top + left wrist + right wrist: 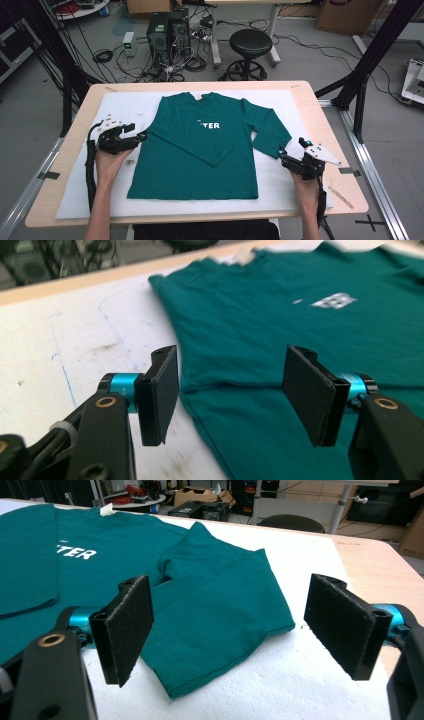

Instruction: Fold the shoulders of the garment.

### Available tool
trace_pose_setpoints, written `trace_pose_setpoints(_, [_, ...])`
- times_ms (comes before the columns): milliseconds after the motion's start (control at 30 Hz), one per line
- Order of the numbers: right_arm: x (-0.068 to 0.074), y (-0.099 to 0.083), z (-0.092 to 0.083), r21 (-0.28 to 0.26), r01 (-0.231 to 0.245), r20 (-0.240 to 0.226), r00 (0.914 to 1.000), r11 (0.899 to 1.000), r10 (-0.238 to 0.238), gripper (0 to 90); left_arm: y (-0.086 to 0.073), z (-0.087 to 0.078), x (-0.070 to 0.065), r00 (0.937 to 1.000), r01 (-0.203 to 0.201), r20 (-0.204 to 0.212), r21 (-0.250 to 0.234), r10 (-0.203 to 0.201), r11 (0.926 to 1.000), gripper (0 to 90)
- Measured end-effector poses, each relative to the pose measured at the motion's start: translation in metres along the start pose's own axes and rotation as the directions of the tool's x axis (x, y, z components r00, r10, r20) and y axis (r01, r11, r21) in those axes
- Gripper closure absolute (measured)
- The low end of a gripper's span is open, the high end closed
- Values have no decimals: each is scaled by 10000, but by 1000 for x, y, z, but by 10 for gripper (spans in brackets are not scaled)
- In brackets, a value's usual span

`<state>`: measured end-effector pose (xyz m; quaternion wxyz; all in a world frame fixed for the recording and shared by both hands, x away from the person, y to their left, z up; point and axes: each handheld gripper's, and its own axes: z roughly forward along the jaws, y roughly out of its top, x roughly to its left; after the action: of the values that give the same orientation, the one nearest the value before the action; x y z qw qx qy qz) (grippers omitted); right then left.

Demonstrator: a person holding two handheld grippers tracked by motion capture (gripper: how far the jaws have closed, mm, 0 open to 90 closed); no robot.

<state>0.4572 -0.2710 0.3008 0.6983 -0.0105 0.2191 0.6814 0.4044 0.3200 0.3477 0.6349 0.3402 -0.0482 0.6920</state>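
A dark green long-sleeved shirt (200, 150) with white lettering lies flat, chest up, on a white foam sheet (285, 192). One sleeve is folded diagonally across the front; the other sleeve (220, 605) lies bent at the shirt's right side. My left gripper (137, 134) sits low at the shirt's left edge, jaws open; in the left gripper view (232, 395) the shirt's side hem (200, 410) runs between them, untouched. My right gripper (282, 155) hovers open just short of the right sleeve's cuff, and nothing is between its pads (125, 625).
The foam sheet covers most of a wooden table (312, 102). Beyond the table's far edge stand a black stool (250, 45), computer towers (167, 27) and loose cables on the floor. Black frame posts (370, 55) rise at both sides.
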Motion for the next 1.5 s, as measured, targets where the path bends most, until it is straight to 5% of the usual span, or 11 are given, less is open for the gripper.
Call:
trace_pose_setpoints(200, [2,0,1,41,217,57,9997,9998,-217,201,-25,-36,8,9997,27,-223,-990,-49,9951,371])
trace_pose_setpoints(400, [3,1,2,212,366,45,9993,9991,-367,201,-45,-52,13,9971,-33,-761,-1113,-52,9938,316])
trace_pose_setpoints(700, [9,3,6,650,802,276,9962,9947,-822,204,-60,-62,24,9898,1078,-711,-1892,-1231,9760,304])
trace_pose_setpoints(800, [8,3,7,649,746,309,9966,9951,-768,204,-59,-60,25,9878,1252,-699,-1737,-1390,9768,304])
trace_pose_setpoints(900, [5,3,6,666,602,145,9980,9960,-612,205,-59,-60,23,9905,968,-806,-1662,-1114,9813,304])
trace_pose_setpoints(1033, [1,6,7,1073,424,-644,9973,9933,-356,305,-58,-58,21,9914,792,-913,-1541,-940,9849,305])
trace_pose_setpoints(1167, [0,21,15,1877,1103,-1631,9834,9760,-798,371,-58,-58,21,9910,826,-922,-1515,-972,9850,305])
trace_pose_setpoints(1233, [4,28,24,2433,1760,-2240,9670,9538,-1213,435,-58,-58,21,9909,835,-924,-1494,-980,9852,307])
trace_pose_setpoints(1367, [16,34,43,3425,2957,-2892,9363,8918,-1994,503,-58,-57,20,9913,740,-972,-1416,-883,9871,309])
trace_pose_setpoints(1400, [17,33,49,3641,3069,-2966,9332,8793,-2029,508,-58,-57,20,9914,712,-989,-1411,-856,9874,310])
trace_pose_setpoints(1500, [16,30,54,3988,3072,-3064,9327,8640,-1902,504,-57,-57,19,9915,660,-1025,-1365,-804,9884,311])
